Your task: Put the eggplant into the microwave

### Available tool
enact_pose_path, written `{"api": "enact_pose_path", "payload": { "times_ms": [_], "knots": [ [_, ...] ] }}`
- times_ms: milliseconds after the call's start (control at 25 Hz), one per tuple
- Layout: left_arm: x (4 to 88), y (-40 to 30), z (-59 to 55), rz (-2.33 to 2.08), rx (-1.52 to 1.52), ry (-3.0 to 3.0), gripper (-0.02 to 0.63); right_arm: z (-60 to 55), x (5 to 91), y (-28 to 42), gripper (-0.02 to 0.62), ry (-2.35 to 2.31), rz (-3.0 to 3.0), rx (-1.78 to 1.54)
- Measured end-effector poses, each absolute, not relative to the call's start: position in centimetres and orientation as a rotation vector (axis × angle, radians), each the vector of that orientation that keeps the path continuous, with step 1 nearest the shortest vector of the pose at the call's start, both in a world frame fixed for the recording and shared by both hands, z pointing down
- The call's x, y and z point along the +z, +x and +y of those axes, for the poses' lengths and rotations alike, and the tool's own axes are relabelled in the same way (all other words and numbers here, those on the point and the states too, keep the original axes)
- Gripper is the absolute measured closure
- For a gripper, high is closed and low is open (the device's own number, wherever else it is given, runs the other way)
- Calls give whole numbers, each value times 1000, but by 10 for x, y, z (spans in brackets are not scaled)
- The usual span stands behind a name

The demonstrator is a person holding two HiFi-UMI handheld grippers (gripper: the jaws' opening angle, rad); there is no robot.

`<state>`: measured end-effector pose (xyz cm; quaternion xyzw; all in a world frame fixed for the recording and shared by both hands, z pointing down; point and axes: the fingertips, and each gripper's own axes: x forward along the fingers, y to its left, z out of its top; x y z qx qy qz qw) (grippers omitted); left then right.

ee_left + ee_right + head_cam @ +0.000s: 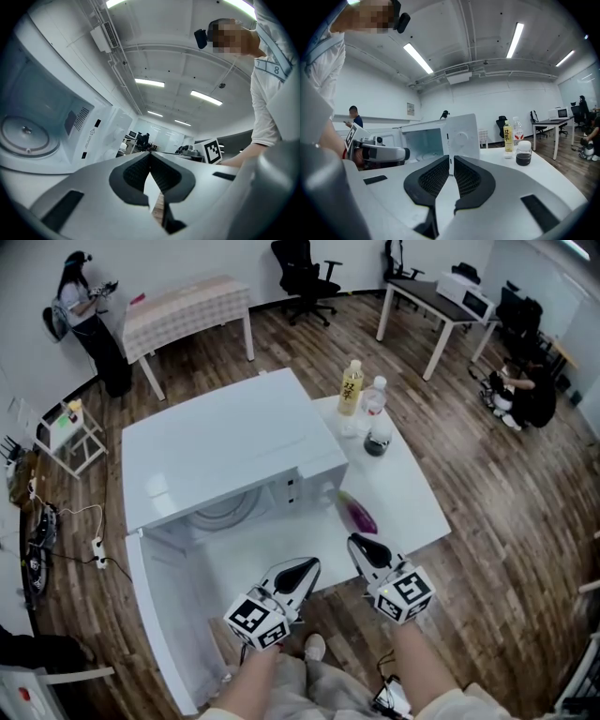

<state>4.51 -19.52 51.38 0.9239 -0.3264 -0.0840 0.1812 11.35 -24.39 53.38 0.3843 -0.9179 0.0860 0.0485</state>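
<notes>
Eggplant (358, 515) on table (412, 502) beside open microwave (225, 446). My left gripper (307, 566) and right gripper (364, 546) are both pressed together, empty. Likely light, smooth, slippery; I'd grab mid-body.

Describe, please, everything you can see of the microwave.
The microwave is a glossy white box standing upright on the white table. Its door is swung wide open on the left, baring a pale cavity with a round glass turntable, which is bare. A control panel with a dial sits right of the cavity. The purple eggplant lies on the table close by its front right corner.
</notes>
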Motion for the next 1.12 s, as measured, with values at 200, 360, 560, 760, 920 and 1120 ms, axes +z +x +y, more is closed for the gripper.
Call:
{"api": "enact_pose_path", "payload": {
  "times_ms": [200,360,560,760,920,1120],
  "knots": [
    [518,49,-198,-907,-230,2608,604,-259,556,127,558,1213,-2727,282],
    [518,53,-196,-892,-230,2612,604,-266,570,136,549,1251,-2681,277],
    [522,56,-194,-872,-219,2615,604,-275,589,145,433,1280,-2617,278],
    [524,56,-191,-864,-211,2616,604,-281,603,155,401,1307,-2561,276],
    [522,56,-188,-855,-208,2618,604,-283,612,161,373,1324,-2519,270],
    [522,56,-185,-846,-209,2618,604,-288,625,169,338,1345,-2474,262]
  ]
}}
